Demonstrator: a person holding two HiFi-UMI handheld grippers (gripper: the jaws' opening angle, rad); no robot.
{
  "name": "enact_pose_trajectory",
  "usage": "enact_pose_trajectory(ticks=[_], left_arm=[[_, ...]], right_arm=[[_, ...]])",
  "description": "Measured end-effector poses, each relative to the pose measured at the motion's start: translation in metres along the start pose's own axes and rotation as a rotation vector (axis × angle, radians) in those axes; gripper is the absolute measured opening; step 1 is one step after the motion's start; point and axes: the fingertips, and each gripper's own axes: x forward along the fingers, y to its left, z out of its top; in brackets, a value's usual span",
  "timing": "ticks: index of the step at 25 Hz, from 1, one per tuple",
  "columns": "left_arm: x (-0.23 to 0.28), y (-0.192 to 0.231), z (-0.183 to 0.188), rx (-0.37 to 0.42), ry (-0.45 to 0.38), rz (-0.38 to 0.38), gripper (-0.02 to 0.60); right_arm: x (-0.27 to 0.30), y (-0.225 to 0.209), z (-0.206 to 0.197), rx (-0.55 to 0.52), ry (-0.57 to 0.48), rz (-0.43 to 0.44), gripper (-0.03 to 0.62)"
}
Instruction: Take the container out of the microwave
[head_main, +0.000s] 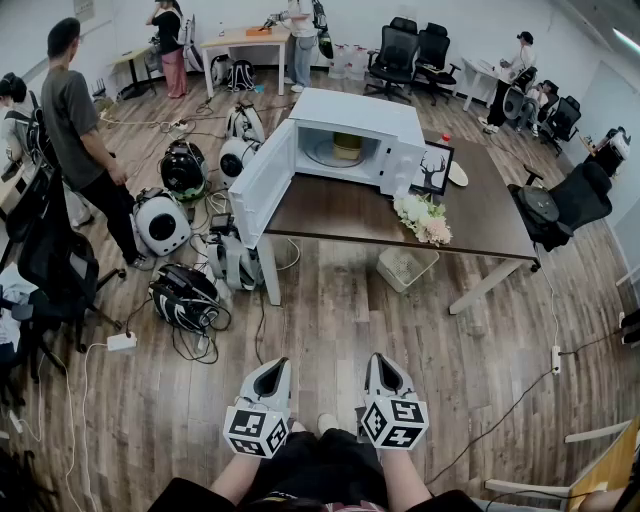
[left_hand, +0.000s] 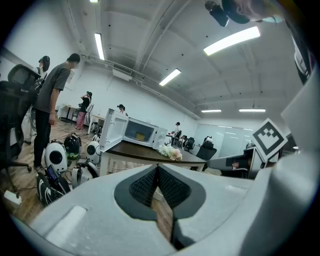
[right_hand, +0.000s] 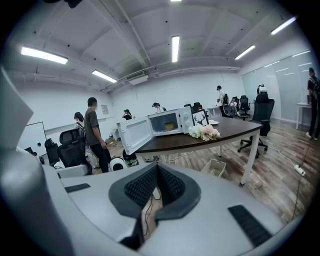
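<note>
Both grippers closed, nothing in them. Left gripper (left_hand: 157, 169) and right gripper (right_hand: 157, 167): ribbed black pads (left_hand: 142, 187) meet tip to tip, held low over the wood-plank floor (head_main: 330, 330). Microwave (head_main: 352, 128) is a white box on the dark brown table (head_main: 490, 215), with its door (head_main: 262, 182) swung wide. Container (head_main: 347, 146) sits inside on the round turntable (head_main: 325, 157). It's small, yellowish, roundish, and well apart from both grippers. Pale flowers (head_main: 423, 218) lie just beside the microwave.
</note>
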Motion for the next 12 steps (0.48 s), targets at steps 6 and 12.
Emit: enact_pose_trajectory(ticks=[6,12], left_arm=[[-0.007,-0.016,0.0,0.014,-0.021,-0.023,0.009],[-0.003,-0.023,-0.001,0.025,-0.027,-0.032,0.009]], right_arm=[[-0.017,-0.003,-0.004,0.045,-0.037,-0.004,0.006],[-0.015,-0.012,0.0,0.094,-0.078,-0.006,0.007]])
